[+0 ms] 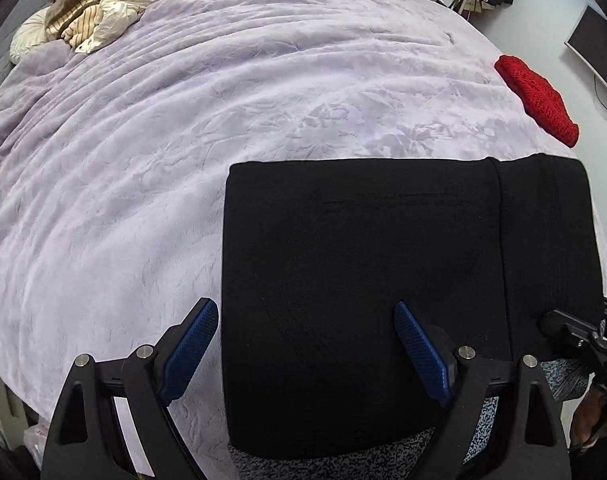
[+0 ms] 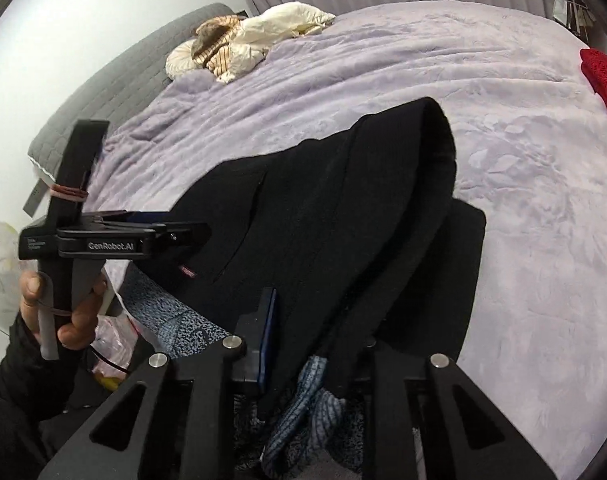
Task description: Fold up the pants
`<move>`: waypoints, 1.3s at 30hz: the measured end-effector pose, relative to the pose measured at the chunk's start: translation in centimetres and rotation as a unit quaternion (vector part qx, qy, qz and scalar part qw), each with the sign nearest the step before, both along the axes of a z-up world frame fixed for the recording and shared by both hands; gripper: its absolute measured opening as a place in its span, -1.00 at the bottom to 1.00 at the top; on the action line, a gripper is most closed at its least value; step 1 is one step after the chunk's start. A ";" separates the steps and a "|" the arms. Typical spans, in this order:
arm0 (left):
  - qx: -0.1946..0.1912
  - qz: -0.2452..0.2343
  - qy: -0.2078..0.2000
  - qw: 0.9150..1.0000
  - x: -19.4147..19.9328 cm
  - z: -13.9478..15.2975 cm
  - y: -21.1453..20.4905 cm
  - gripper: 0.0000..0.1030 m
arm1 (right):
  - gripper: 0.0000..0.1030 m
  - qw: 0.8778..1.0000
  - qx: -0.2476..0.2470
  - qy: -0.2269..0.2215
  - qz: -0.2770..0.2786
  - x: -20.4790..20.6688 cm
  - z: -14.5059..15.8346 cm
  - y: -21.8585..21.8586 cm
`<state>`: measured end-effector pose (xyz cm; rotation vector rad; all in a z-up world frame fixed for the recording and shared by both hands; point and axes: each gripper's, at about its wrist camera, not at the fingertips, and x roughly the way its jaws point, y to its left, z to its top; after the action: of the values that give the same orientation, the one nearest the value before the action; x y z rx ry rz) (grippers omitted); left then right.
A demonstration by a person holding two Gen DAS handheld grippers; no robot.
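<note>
Your black pants [image 1: 367,264] lie at the near edge of the bed [image 1: 183,140], already folded into a thick block. Your right gripper [image 2: 315,320] is clamped on a raised fold at the waistband side; your left gripper [image 1: 303,344] hangs spread wide, empty. Probably one last fold remains.

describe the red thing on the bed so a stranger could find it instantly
Start from the big lilac bedspread. Follow its right edge, just beyond the folded black pants. The red knit item lies there alone, the only bright red, coarse-textured piece.
</note>
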<state>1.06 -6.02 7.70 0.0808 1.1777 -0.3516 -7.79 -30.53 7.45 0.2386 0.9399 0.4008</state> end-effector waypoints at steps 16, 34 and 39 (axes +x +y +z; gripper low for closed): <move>-0.008 -0.001 -0.027 1.000 0.1 1.4 -0.8 0.76 | 0.56 0.989 -0.053 -0.001 -0.136 -2.5 1.0 -5.3; 0.039 0.055 0.015 0.998 6.8 -3.2 -3.3 0.83 | 0.75 0.990 -0.121 0.004 -0.070 7.7 -0.6 -1.1; 0.039 0.059 0.011 0.997 6.7 -4.2 -3.2 0.94 | 0.87 0.986 -0.150 0.017 -0.072 7.2 -2.5 -0.6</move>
<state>7.72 -9.24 3.54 0.0762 1.2116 -0.2026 -0.57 -31.15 4.95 0.0384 0.9957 0.1194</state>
